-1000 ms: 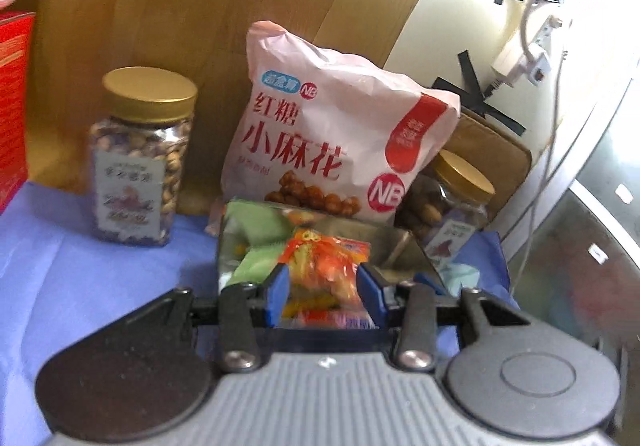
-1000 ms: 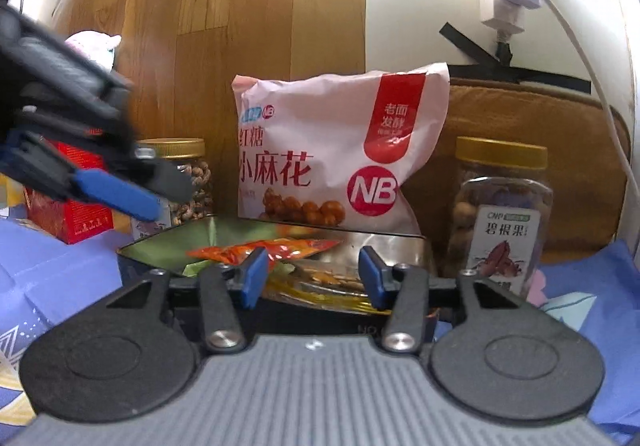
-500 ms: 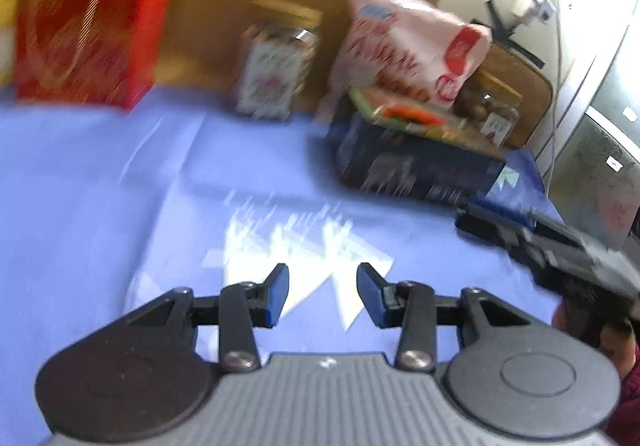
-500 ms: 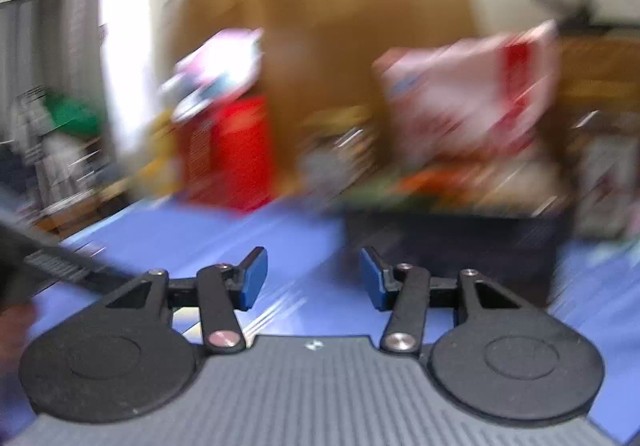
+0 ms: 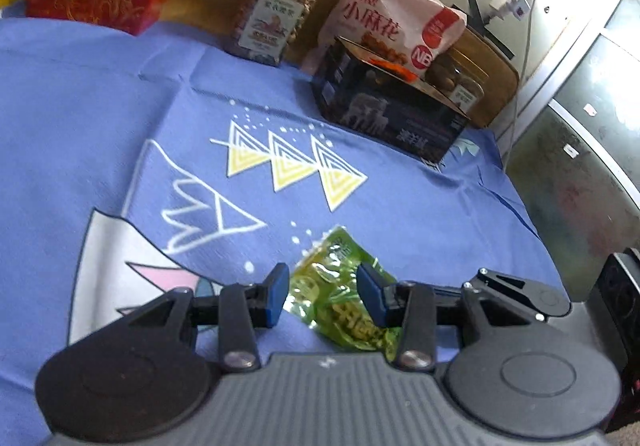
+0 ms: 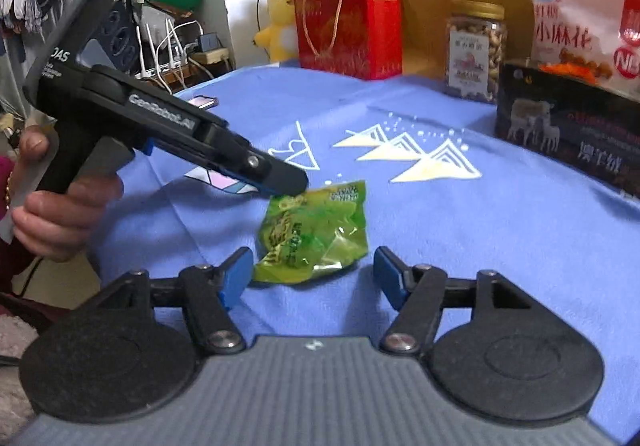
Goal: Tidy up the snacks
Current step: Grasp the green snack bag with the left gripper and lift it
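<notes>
Now | crinkly green packet [image 6: 316, 232] flat | both claws gaping, seemingly empty-handed: left [image 5: 323, 296], right [image 6: 314, 277]

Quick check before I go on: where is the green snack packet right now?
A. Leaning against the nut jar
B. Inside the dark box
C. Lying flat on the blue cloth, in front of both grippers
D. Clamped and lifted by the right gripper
C: the green snack packet lies flat on the blue cloth, with the right gripper open just short of it and the left gripper open over it.
</notes>
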The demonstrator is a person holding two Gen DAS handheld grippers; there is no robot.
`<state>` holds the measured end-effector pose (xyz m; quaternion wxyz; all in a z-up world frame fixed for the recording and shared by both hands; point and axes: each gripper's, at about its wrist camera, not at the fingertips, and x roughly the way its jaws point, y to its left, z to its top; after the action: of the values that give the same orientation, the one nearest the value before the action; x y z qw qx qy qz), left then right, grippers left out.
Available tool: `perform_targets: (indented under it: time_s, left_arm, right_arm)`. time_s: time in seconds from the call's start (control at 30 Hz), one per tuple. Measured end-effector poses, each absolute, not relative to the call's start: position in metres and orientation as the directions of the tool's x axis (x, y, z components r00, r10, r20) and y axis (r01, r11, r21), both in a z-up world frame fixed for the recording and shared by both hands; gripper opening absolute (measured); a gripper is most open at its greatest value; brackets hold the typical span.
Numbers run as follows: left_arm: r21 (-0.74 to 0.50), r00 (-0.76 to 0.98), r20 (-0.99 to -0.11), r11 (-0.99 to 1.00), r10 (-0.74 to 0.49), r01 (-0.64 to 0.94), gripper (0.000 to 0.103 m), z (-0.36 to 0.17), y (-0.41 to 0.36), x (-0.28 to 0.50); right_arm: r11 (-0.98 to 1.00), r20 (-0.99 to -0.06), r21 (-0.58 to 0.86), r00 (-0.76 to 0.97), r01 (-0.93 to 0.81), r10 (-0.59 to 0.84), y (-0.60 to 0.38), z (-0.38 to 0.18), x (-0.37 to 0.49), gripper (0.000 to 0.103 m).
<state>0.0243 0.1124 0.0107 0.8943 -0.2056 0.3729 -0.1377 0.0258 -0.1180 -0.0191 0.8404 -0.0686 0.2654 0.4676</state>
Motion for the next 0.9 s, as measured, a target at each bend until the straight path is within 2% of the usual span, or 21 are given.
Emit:
perform_targets:
  time_s: [0.07, 0.13, 0.2, 0.37, 0.47, 0.53, 0.6, 0.8, 0.9]
  left_arm:
    - [-0.480, 0.685, -0.603, 0.872, -0.409, 0.098, 0.041, 0.009, 0.113, 0.022]
    - [-0.491, 0.688, -0.595, 0.866, -0.415, 0.098, 0.045, 0.010, 0.115, 0.020]
    - [-0.495, 0.693, -0.591, 0.864, -0.412, 0.092, 0.047, 0.011, 0.118, 0.017]
    - [-0.559, 0.691, -0.568, 0.826, -0.447, 0.075, 0.050, 0.012, 0.133, 0.010]
    - [-0.585, 0.687, -0.563, 0.809, -0.460, 0.063, 0.051, 0.009, 0.137, 0.009]
    - [-0.568, 0.697, -0.577, 0.823, -0.426, 0.033, 0.057, 0.010, 0.139, 0.012]
    - [-0.546, 0.709, -0.592, 0.838, -0.384, -0.002, 0.058, 0.010, 0.142, 0.017]
    - [-0.567, 0.690, -0.587, 0.823, -0.422, 0.021, 0.057, 0.007, 0.140, 0.032]
    - [-0.607, 0.661, -0.571, 0.793, -0.486, 0.058, 0.054, 0.003, 0.130, 0.034]
  right_arm:
    - [0.559, -0.517, 0.122, 0.428, -0.820, 0.741, -0.118, -0.017, 0.025, 0.066]
    - [0.560, -0.516, 0.116, 0.432, -0.820, 0.740, -0.118, -0.017, 0.025, 0.059]
    - [0.567, -0.511, 0.106, 0.445, -0.817, 0.736, -0.117, -0.018, 0.023, 0.031]
    - [0.600, -0.500, 0.071, 0.492, -0.797, 0.713, -0.110, -0.021, 0.019, 0.026]
    - [0.607, -0.506, 0.191, 0.453, -0.771, 0.734, -0.115, -0.021, 0.033, 0.024]
    - [0.600, -0.501, 0.293, 0.415, -0.744, 0.760, -0.122, -0.024, 0.046, 0.022]
    - [0.601, -0.497, 0.352, 0.401, -0.717, 0.769, -0.127, -0.026, 0.053, 0.015]
    - [0.599, -0.487, 0.396, 0.393, -0.696, 0.780, -0.129, -0.028, 0.051, 0.015]
    - [0.598, -0.485, 0.394, 0.395, -0.698, 0.780, -0.129, -0.027, 0.050, 0.015]
